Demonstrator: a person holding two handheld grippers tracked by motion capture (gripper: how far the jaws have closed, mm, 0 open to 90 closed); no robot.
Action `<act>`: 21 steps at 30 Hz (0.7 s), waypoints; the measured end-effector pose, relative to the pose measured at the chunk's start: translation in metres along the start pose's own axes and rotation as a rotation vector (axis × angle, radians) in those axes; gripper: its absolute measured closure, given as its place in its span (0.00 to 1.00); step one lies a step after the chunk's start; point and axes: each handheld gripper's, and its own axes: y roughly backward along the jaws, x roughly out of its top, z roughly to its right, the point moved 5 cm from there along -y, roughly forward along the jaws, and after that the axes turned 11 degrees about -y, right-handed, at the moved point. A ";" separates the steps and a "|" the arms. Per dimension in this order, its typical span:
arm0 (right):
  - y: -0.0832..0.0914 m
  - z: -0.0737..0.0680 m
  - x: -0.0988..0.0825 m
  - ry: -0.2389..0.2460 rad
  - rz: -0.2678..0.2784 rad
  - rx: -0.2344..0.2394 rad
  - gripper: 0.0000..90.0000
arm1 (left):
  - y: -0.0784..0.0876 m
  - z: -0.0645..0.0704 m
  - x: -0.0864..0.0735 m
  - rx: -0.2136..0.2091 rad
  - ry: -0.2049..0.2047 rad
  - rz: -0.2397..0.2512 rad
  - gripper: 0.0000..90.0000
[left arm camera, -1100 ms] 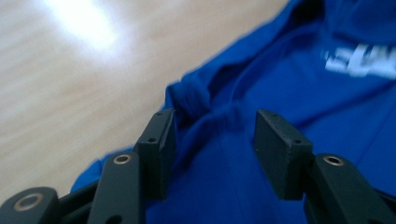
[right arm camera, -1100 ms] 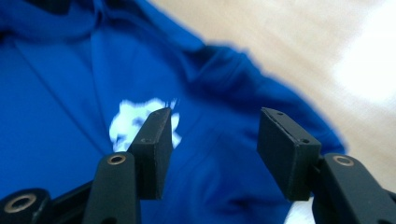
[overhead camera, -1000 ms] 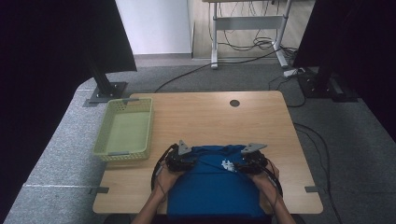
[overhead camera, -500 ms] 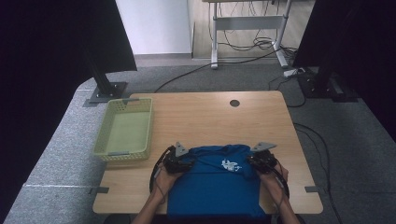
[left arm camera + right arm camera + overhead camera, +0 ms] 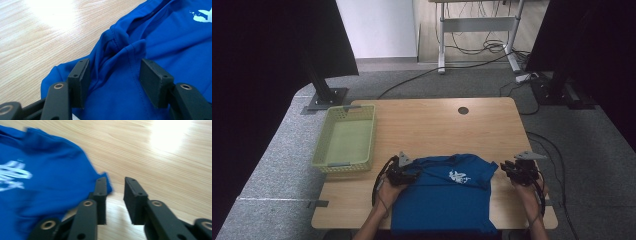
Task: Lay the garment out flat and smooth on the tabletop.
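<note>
Spreading blue shirt (image 5: 444, 197) | left gripper (image 5: 113, 75) jaws gaped over bunched collar fabric, unpinched | right gripper (image 5: 115, 192), just reopening, empty beside sleeve | flattening remained, I judged.

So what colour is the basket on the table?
The basket is a pale yellow-green, seen best in the high view.

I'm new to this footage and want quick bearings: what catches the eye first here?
The bright blue T-shirt with a white print, spread on the near edge of the wooden table, stands out most. The left gripper sits at its bunched left shoulder, jaws open around a fold, while the right gripper is just off its right sleeve, holding nothing. A pale green basket stands at the table's left.
</note>
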 end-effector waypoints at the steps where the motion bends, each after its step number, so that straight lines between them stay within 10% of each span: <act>1: -0.002 -0.006 0.001 0.000 -0.004 0.024 0.72 | 0.000 0.000 0.000 0.000 0.001 0.001 0.47; 10: -0.028 -0.068 -0.009 0.125 -0.097 0.143 0.59 | 0.000 0.000 -0.001 -0.003 0.012 0.008 0.47; 16: -0.026 -0.063 -0.023 0.162 -0.183 0.110 0.87 | 0.000 -0.001 0.000 -0.009 0.016 0.005 0.47; 21: -0.020 -0.058 -0.024 0.157 -0.184 0.104 0.92 | 0.000 -0.001 -0.001 -0.013 0.019 0.006 0.48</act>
